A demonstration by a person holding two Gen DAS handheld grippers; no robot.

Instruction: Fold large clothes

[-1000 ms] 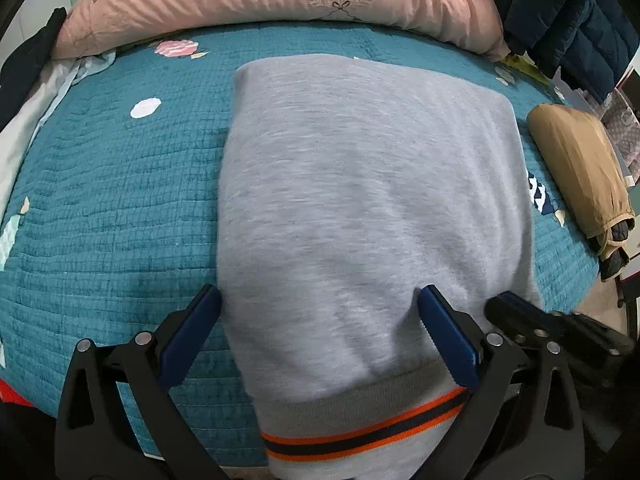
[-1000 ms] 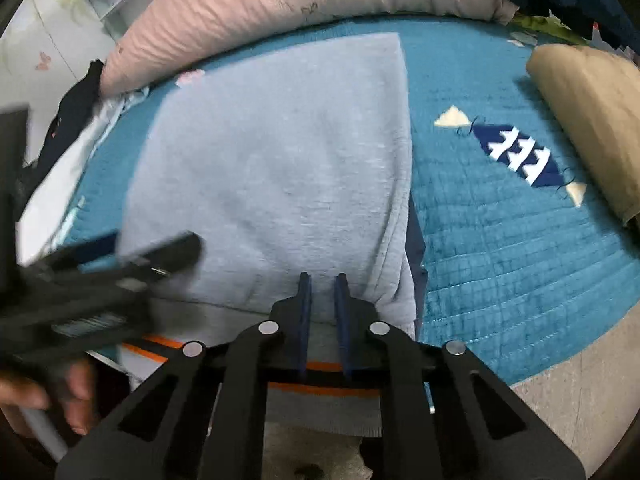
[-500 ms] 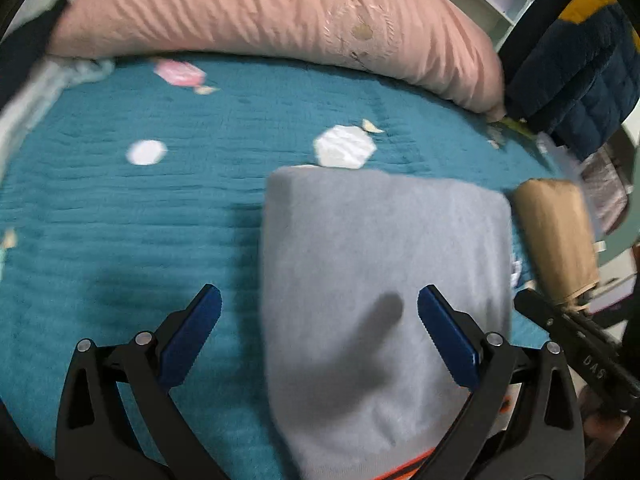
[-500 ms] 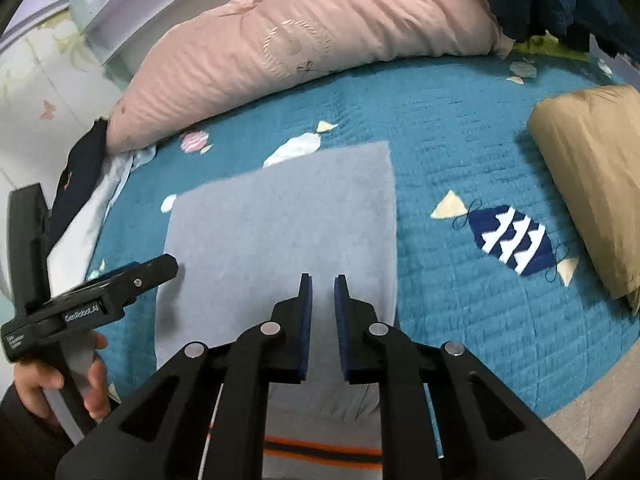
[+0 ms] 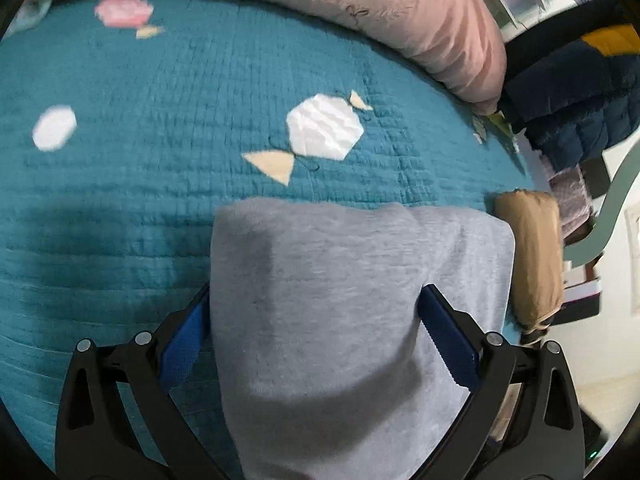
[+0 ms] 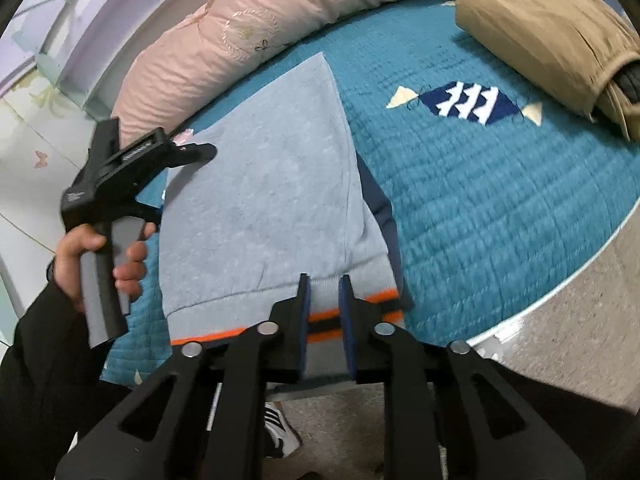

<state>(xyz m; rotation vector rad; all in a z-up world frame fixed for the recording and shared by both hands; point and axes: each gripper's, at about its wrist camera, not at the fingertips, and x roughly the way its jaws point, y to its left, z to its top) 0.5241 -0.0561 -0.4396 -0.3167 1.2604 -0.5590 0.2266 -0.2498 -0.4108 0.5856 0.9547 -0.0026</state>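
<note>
Right wrist view: grey fleece sweatshirt with orange-striped hem (image 6: pixel 264 200) lies folded narrow on the teal quilted bedspread (image 6: pixel 500 208). My right gripper (image 6: pixel 323 292) has just been opening, pads straddling the hem without pressing it; my left gripper (image 5: pixel 316 324) stands wide open, holding nothing. I judge the side folds done, the lengthwise fold outstanding.

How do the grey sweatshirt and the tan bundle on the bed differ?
The grey sweatshirt lies flat in a neat fold near the bed's front edge; the tan bundle is rolled up thick, farther to the right. The sweatshirt has an orange and dark striped hem; the bundle is plain tan. Both rest on the teal quilt.
</note>
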